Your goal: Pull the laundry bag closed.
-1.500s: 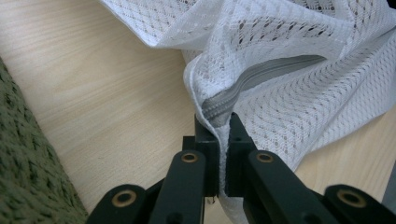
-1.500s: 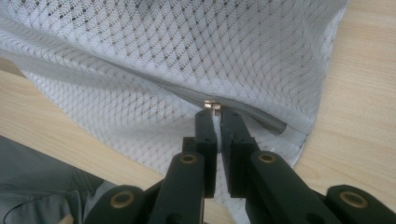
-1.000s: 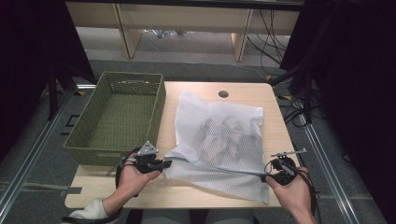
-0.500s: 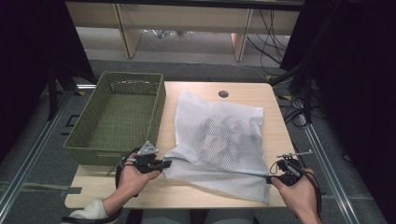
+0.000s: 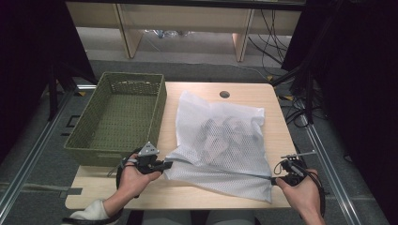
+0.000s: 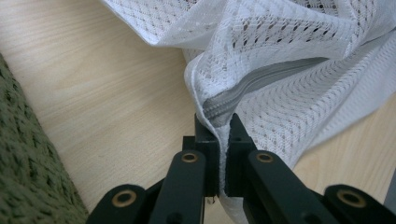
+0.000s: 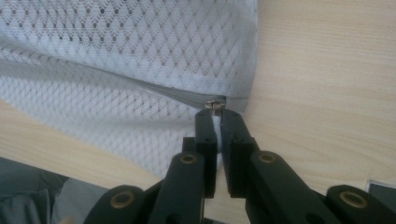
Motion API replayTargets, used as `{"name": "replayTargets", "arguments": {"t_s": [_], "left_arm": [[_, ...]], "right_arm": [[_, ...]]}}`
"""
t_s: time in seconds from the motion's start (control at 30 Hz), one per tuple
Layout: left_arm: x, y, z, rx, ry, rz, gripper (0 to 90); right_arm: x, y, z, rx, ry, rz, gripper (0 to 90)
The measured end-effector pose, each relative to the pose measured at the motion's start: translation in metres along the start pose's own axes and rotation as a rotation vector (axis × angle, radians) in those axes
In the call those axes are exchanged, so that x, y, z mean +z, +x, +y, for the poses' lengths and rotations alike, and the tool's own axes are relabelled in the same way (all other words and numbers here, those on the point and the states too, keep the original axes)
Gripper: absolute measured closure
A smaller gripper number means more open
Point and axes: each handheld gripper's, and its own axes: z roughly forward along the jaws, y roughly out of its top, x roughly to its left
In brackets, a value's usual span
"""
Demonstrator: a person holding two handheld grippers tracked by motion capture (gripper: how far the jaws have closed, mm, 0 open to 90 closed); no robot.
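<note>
Between tools, zipper runs taut — left tool clenched on mesh bag end, right tool clenched on zipper pull.

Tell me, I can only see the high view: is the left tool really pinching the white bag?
Observer: Yes. In the left gripper view, the left tool is shut on the mesh bag, right at the end of its grey zipper.
Operator: What has the right tool got?
Observer: The right tool looks closed on a pale pull tab, just below the small metal zipper slider near the bag's edge.
</note>
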Motion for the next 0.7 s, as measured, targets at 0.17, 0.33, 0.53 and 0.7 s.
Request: {"name": "replayTargets", "arguments": {"t_s": [0.17,0.33,0.53,0.7], "left_arm": [[0.002,-0.001,0.001,0.000,0.001,-0.010,87.3],[0.005,-0.002,0.000,-0.002,0.010,-0.012,87.3],[0.006,-0.002,0.003,0.027,0.023,0.002,87.4],[0.008,-0.003,0.002,0.023,0.027,-0.010,87.3]], "right_arm": [[0.003,0.000,0.003,0.045,0.017,-0.014,87.2],[0.007,-0.005,0.007,0.017,0.016,-0.047,87.1],[0.012,-0.004,0.012,0.053,0.027,-0.090,87.2],[0.012,-0.008,0.014,0.041,0.028,-0.084,87.1]]}}
